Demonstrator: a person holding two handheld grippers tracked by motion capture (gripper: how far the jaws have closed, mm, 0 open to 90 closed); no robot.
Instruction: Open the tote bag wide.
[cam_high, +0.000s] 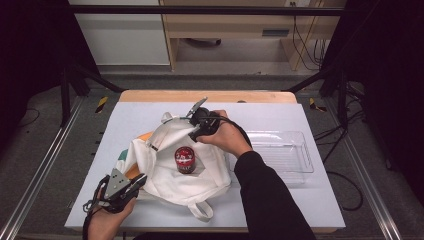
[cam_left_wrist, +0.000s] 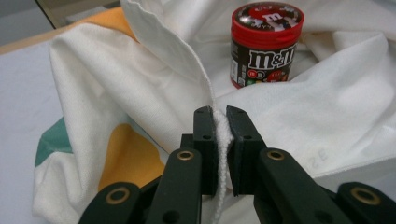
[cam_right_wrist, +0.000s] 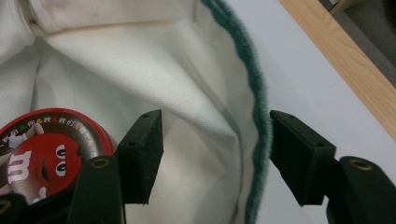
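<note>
— Where's the red-lidded round M&M's candy jar (cam_high: 185, 160)?
— Upright, long axis vertical, in the white cloth bag (cam_high: 170, 175) on the counter (cam_high: 310, 200).
— Claws?
— Left claw (cam_left_wrist: 221, 116) clamped on the bag's edge; right claw (cam_right_wrist: 217, 154) apart (green rim between, untouched).

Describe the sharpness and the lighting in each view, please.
High view: soft and grainy, dark at both sides, table evenly lit. Left gripper view: sharp on the candy jar and the white bag. Right gripper view: the jar lid is blurred, the green bag edge clearer.
</note>
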